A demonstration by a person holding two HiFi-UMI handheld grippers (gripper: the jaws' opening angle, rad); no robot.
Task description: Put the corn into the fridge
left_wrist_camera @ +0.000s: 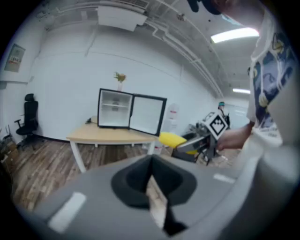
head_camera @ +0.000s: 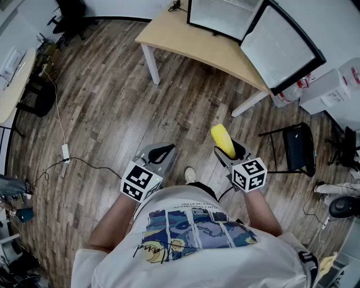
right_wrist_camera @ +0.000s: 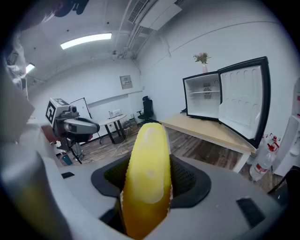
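Well short of the open fridge (right_wrist_camera: 202,96), the right gripper (head_camera: 228,149) has the corn (head_camera: 223,140) clamped between wide-spread jaws, while the left gripper (head_camera: 160,153) is closed on nothing. Carrying stage, I'd judge: next, approach the fridge and reach the cob inside.

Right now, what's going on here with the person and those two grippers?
A person stands on a wood floor with a gripper in each hand. The right gripper is clamped on the yellow corn; the left gripper is shut and empty. The fridge sits on the table ahead with its door open, and the corn is not yet in it.
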